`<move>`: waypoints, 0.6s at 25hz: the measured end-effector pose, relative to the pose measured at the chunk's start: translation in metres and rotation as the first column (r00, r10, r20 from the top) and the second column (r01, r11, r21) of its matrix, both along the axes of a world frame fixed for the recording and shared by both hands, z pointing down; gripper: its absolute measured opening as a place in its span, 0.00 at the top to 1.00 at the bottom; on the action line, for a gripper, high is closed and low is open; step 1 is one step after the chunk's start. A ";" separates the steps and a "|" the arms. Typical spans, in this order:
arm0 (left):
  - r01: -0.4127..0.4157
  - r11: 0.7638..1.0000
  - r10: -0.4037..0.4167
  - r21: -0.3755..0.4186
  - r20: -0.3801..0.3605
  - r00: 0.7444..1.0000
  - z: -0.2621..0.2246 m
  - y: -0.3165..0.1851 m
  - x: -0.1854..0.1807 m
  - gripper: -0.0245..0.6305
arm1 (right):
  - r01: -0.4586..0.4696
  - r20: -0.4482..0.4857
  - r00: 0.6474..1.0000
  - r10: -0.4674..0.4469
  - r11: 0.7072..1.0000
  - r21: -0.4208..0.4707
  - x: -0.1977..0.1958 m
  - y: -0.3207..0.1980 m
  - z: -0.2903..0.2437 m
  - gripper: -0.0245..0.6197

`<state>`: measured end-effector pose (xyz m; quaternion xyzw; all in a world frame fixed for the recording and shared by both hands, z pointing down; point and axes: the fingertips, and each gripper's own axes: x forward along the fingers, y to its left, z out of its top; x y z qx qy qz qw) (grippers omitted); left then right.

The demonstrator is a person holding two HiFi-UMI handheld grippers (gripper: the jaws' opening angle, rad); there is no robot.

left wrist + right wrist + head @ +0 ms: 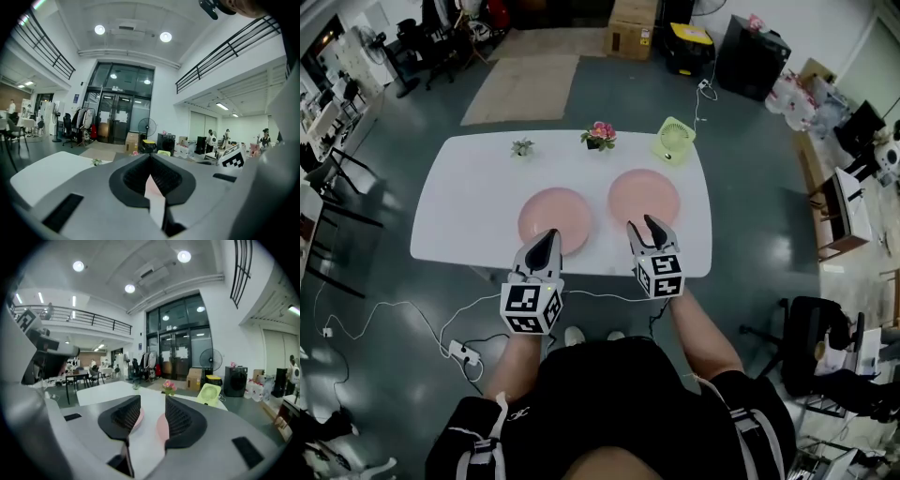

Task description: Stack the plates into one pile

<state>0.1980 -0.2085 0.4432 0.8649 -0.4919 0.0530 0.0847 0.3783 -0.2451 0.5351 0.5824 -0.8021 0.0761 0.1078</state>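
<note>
Two pink plates lie side by side on the white table (469, 202): the left plate (558, 217) and the right plate (644, 194). My left gripper (547, 238) hovers over the near rim of the left plate, its jaws shut tip to tip with nothing held. In the left gripper view the gripper (150, 157) shows only a thin pink sliver of plate (151, 186) through the slit behind its tips. My right gripper (650, 225) stands open just short of the right plate. In the right gripper view the gripper (152, 401) frames bare table, with plate edges (161, 427) peeking past the pads.
Along the table's far edge stand a small green plant (522, 146), a pot of pink flowers (600, 135) and a yellow-green fan (674, 141). A power strip (464, 352) and cables lie on the floor at the near left. Chairs and boxes ring the room.
</note>
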 end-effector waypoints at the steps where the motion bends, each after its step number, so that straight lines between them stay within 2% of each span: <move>1: 0.012 1.000 -0.012 -0.004 -0.001 1.000 0.002 0.002 -0.003 0.94 | 0.021 -0.032 0.999 -0.022 0.999 -0.045 -0.001 -0.002 0.016 0.71; 3: 0.036 0.999 -0.036 -0.009 -0.001 0.999 0.004 0.006 -0.009 0.94 | 0.060 -0.128 0.989 -0.075 0.991 -0.117 -0.001 -0.006 0.047 0.70; 5: 0.060 0.998 -0.060 -0.014 -0.001 0.998 0.006 0.009 -0.018 0.94 | 0.094 -0.236 0.962 -0.134 0.981 -0.172 -0.002 -0.009 0.076 0.70; 10: 0.122 0.992 -0.122 -0.038 -0.006 0.993 0.015 0.012 -0.053 0.94 | 0.129 -0.485 0.841 -0.239 0.960 -0.250 -0.002 -0.023 0.134 0.69; 15: 0.172 0.984 -0.173 -0.050 -0.002 0.985 0.024 0.019 -0.075 0.94 | 0.136 -0.588 0.736 -0.335 0.925 -0.356 0.007 -0.032 0.180 0.69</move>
